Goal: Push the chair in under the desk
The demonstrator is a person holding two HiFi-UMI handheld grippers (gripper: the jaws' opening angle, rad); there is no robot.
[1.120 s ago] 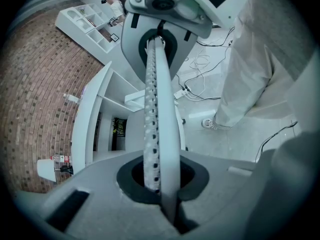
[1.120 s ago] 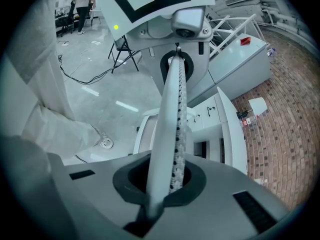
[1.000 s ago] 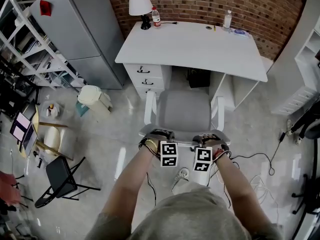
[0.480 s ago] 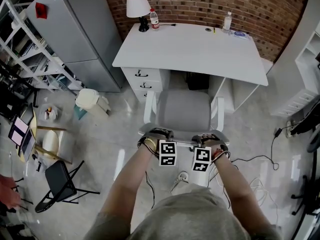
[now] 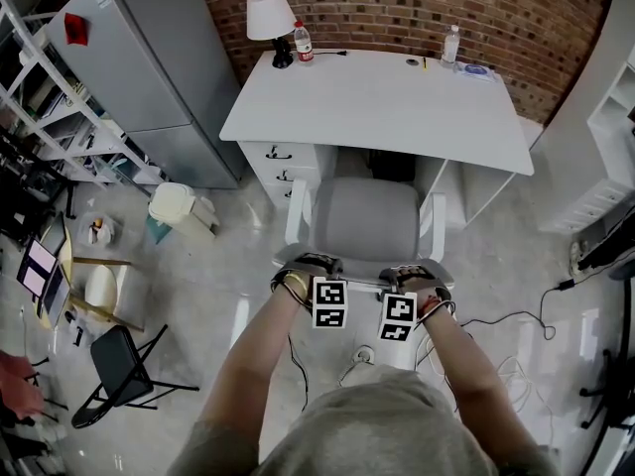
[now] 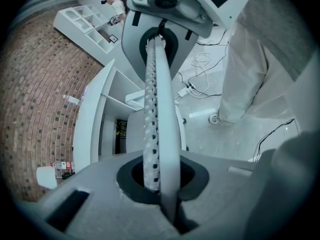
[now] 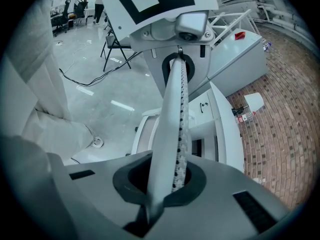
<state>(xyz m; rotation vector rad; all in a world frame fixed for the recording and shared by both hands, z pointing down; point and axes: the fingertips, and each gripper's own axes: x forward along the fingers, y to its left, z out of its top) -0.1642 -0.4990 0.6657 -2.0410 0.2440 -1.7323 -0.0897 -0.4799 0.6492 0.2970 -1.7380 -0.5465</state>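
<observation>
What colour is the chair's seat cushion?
Grey seat cushion, between white armrests; the head view shows it best.

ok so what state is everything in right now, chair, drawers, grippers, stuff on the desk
grey padded chair with white arms: front at the white desk edge, most of the seat out
desk drawers with dark handles: shut
left gripper: shut, empty
right gripper: shut, empty
white table lamp: upright
red-label plastic bottle: upright
clear plastic bottle: upright
black folding chair: unfolded, standing
</observation>
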